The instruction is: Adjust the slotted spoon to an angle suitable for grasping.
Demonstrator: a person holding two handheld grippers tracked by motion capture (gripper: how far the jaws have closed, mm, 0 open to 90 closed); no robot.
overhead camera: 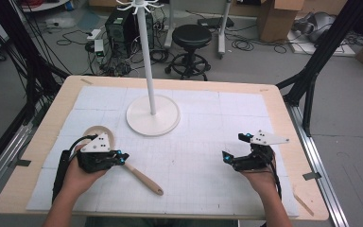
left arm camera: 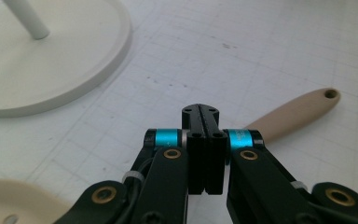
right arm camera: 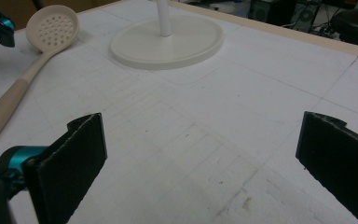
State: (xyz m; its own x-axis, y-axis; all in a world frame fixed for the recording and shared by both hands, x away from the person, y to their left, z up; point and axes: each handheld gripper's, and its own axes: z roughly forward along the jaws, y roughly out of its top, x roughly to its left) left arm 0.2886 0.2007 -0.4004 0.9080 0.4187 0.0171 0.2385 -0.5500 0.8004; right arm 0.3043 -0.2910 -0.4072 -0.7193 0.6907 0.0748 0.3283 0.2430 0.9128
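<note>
**Slotted spoon lies flat by the stand, both claws empty**

The slotted spoon [overhead camera: 123, 158] lies flat on the white gridded mat of the bench [overhead camera: 38, 142], on the near left side of the white stand's round base [overhead camera: 152, 116]. Its perforated bowl [right arm camera: 52, 27] sits nearest the base but apart from it, and its tan handle [left arm camera: 298, 112] runs away from the base toward the person's edge of the bench, ending in a small hanging hole.

The left claw [overhead camera: 121, 156] hovers over the spoon's neck, left of the base; in the left gripper view its two jaws are pressed flat together with nothing between them, and the handle shows beyond and beneath their tips. The right claw [overhead camera: 234, 152] rests well to the right of the base, its jaws spread wide over bare mat, holding nothing.

The spoon looks light and stiff, probably a one-piece plastic or nylon utensil with a smoother coated grip, so it should lift easily without flexing. The bowl is broad, curved and thin at the rim, a poor place to pinch. The handle is the better hold: narrow enough for the jaws, roughly even in width, and lying close to the mat. A grip near the middle of the handle, across its width, would likely keep it from tipping bowl-down; the smooth finish may let it swivel if pinched at the very end.
</note>
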